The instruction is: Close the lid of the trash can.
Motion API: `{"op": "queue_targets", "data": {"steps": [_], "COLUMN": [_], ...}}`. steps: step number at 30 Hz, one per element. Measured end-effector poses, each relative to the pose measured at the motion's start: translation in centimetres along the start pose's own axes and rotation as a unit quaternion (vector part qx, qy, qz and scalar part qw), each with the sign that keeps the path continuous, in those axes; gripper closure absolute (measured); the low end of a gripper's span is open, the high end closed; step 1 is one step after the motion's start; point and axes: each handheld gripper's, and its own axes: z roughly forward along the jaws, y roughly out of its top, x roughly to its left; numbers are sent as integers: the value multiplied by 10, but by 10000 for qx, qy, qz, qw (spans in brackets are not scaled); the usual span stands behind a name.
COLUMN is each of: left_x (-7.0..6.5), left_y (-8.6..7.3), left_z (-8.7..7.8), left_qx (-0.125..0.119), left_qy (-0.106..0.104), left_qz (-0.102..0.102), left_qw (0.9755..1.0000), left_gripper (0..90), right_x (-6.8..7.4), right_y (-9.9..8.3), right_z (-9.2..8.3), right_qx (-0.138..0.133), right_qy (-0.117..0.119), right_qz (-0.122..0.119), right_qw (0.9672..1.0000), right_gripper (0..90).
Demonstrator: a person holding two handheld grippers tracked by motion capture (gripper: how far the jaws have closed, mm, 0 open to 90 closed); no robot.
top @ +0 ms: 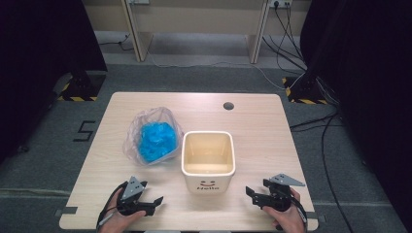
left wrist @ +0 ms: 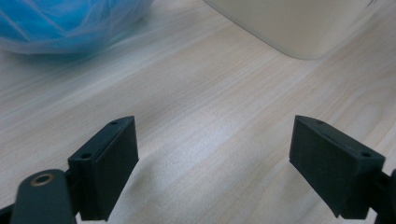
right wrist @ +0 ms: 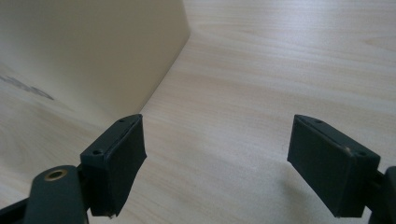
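A: Left gripper (top: 154, 203)?
B: Low at the table's (top: 252, 116) near edge, jaws spread wide, nothing but bare wood between.
A: Right gripper (top: 251, 193)?
B: Near edge too, right of the cream bin (top: 208, 160), jaws wide apart, gripping nothing.
A: Bin?
B: Upright at table centre, standing between both grippers, touched by neither.
A: Bag?
B: Clear plastic bag (top: 154, 137) with blue stuff inside, just left of the bin, beyond the left gripper.

We read one word — "Hello", under a small smiling face — on the near wall of the cream bin (top: 208, 180), between our two grippers. On the floor beyond the left gripper (top: 151, 203), a dark "5" mark (top: 84, 130).
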Motion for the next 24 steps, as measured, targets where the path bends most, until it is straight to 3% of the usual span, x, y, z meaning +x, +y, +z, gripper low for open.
{"op": "queue_targets", "data": {"steps": [6, 14, 24], "left_x": [3, 2, 5], "left_y": [-3, -6, -6], "left_z": [0, 4, 4], "left_qx": [120, 274, 256], "left_qy": [68, 57, 81], "left_qz": [35, 99, 81], "left_qw": [9999, 9996, 9996], "left_gripper": [147, 147, 140], "right_x": [2, 1, 1], "right_y": [-6, -11, -11], "right_z": [-4, -9, -9], "right_qx": [30, 18, 38], "right_qy": [-33, -63, -69], "right_qz": [-86, -26, -27], "right_qw": [10000, 10000, 10000], "right_gripper": [182, 181, 180]}}
